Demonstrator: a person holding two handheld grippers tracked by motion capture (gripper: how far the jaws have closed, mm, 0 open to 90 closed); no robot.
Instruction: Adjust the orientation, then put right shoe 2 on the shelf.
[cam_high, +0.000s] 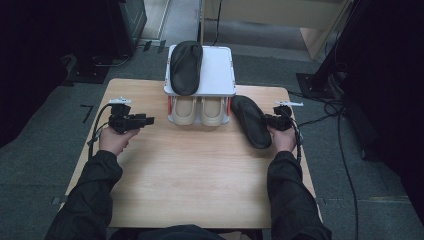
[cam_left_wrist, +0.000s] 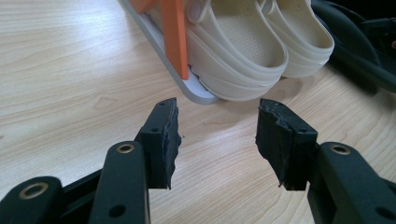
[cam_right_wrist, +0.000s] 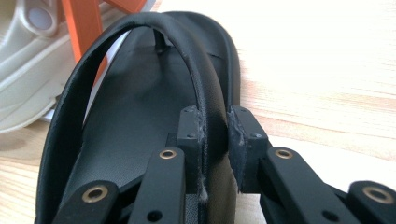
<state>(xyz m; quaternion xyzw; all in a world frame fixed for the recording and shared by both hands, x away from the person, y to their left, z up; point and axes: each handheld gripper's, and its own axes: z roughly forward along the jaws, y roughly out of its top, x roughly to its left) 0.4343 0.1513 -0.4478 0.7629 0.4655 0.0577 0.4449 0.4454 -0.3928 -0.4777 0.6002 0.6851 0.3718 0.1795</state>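
Step in hand: right tool pinching the strap of black sandal on the table; left tool spread, idle. Next: lift onto rack beside its mate.

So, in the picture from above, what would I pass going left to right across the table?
Left hand-held gripper → beige clogs on the lower shelf of the small white rack → black flip-flop on the table → right hand-held gripper, closed on that flip-flop's strap.
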